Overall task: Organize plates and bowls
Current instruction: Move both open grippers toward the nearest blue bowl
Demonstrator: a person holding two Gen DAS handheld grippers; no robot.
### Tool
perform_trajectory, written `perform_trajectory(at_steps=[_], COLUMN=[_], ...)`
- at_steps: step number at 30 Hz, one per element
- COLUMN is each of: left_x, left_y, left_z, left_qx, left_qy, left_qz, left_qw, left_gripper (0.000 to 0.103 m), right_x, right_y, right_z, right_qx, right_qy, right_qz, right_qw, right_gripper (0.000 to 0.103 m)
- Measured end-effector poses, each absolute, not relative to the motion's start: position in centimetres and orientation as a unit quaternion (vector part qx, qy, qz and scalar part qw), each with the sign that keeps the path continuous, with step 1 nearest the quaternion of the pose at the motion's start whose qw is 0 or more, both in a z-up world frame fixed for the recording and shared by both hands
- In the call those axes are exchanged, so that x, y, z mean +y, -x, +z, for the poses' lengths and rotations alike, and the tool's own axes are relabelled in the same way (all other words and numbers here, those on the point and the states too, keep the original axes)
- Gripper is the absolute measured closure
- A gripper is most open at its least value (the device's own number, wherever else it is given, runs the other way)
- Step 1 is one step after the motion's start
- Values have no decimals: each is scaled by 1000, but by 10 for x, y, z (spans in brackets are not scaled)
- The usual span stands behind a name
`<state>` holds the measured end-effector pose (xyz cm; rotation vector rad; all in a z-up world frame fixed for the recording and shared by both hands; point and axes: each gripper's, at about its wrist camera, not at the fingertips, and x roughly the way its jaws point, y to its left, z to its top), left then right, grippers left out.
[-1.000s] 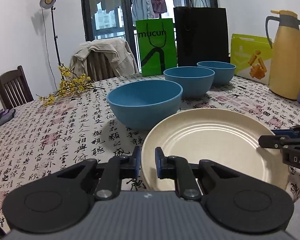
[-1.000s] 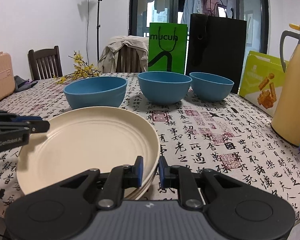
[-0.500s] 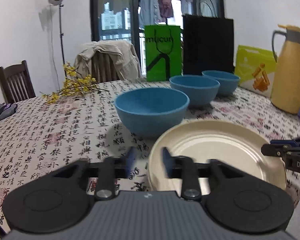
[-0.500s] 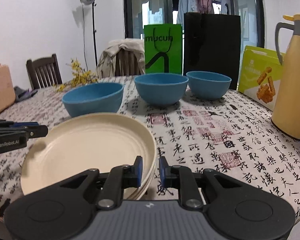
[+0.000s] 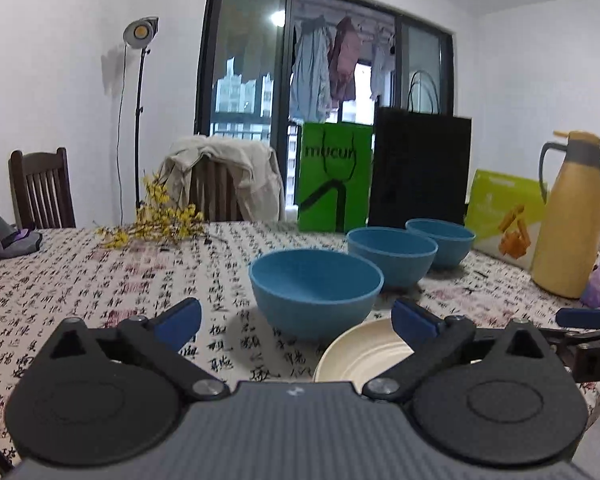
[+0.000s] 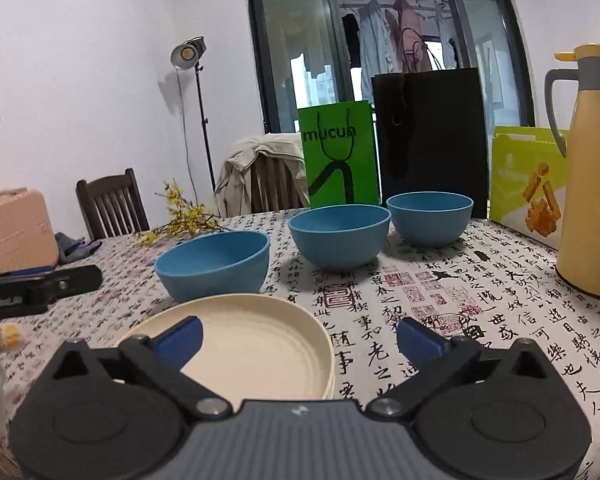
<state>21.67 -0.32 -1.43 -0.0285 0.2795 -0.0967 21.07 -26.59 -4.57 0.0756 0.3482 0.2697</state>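
Cream plates (image 6: 256,344) are stacked on the table (image 6: 440,300), and every place is reckoned from them. Both pairs of jaws have just been opening and are spread wide, with nothing pressed between them. The right gripper (image 6: 298,338) is held over the stack's near rim. The left gripper (image 5: 296,320) is pointed at the nearest blue bowl (image 5: 315,292), just behind the stack, probably the next pick.

Left gripper (image 5: 296,320) hides most of plate (image 5: 364,352).
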Motion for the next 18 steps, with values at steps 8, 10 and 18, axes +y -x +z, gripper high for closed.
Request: perform_trajectory(at_steps=[8, 10, 18], left_x=[7, 10, 21], left_y=[-216, -219, -238], left_z=[-6, -1, 16], left_qx=[122, 122, 135], left_qy=[20, 23, 28], left_qz=[-61, -66, -85], left_qw=[990, 990, 987], left_gripper=[0, 0, 0], right_x=[-269, -269, -270], right_y=[-216, -219, -243], right_z=[-42, -38, -18], right_qx=[170, 166, 172], right_qy=[-54, -56, -75], right_qz=[137, 139, 148], right_qw=[974, 975, 971], right_gripper=[0, 0, 0])
